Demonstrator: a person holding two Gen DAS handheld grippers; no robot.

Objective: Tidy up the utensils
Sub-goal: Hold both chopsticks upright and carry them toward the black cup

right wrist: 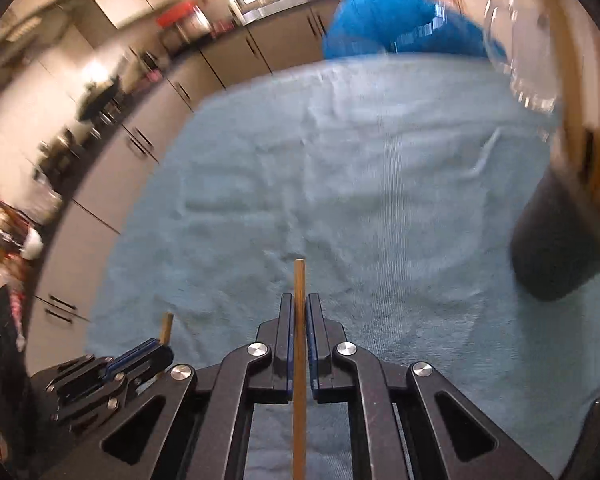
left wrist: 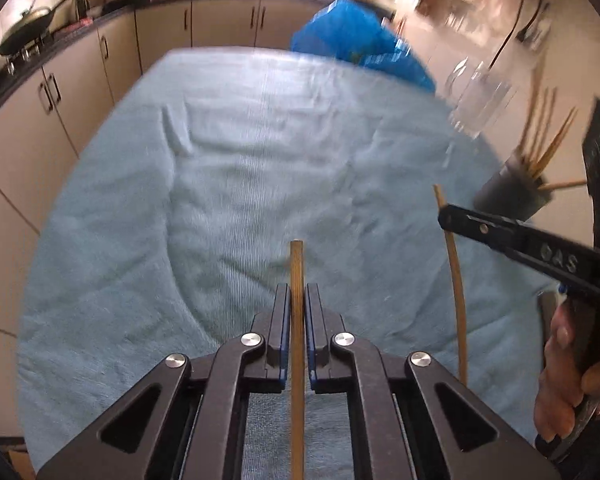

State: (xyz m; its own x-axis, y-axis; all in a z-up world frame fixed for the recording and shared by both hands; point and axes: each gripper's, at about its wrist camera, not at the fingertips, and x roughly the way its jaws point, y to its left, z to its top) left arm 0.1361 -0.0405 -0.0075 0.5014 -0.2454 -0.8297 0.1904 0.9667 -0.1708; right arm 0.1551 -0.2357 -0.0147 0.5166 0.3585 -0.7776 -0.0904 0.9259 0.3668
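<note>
While blur smears the dark holder at right edge, left gripper is clamped on one chopstick — right gripper pinches another chopstick, lower ends cut off, above blue towel.

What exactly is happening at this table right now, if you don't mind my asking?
A person is sorting chopsticks with a handheld gripper in each hand. The left gripper has its jaws shut on one wooden chopstick, and the right gripper is shut on another chopstick. Both are held above the light blue towel covering the table. A dark cup already holding several chopsticks stands at the right, beside a clear glass. Neither held chopstick is in the cup yet.
</note>
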